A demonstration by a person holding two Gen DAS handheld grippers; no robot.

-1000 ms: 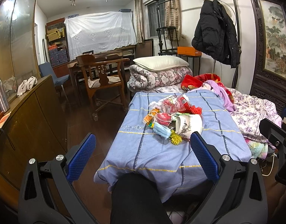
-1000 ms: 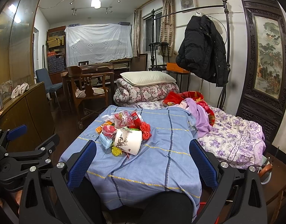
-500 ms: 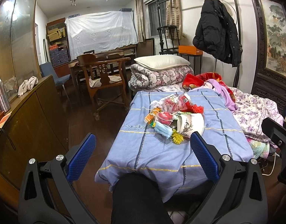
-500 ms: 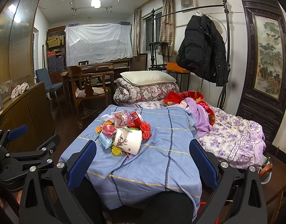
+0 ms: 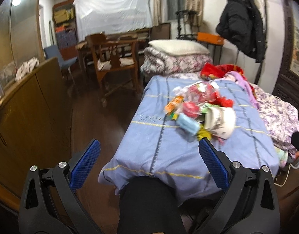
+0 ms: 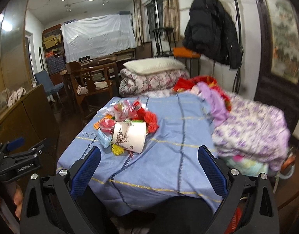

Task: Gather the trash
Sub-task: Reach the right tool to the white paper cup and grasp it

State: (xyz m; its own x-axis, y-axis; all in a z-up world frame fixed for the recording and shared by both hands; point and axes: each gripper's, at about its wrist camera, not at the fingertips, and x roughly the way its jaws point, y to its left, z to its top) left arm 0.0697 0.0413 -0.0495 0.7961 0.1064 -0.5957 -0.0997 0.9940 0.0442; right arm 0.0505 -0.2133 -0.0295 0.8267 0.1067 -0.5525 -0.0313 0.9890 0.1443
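Right wrist view: trash pile (image 6: 128,124) on blue-clothed table (image 6: 169,156), cluttered bedroom.

bed cover (image 6: 169,156): matt blue woven cloth, yellow stitch lines | bin (image 6: 129,136): smooth glossy white, ceramic-look, printed branch | trash pile (image 5: 198,101): crinkly glossy plastic wrappers + soft blue mask (image 5: 187,124) | claw pads (image 5: 85,165): blue textured rubber, matt black plastic arms, shiny metal screws | cabinet (image 5: 32,107): satin brown wood
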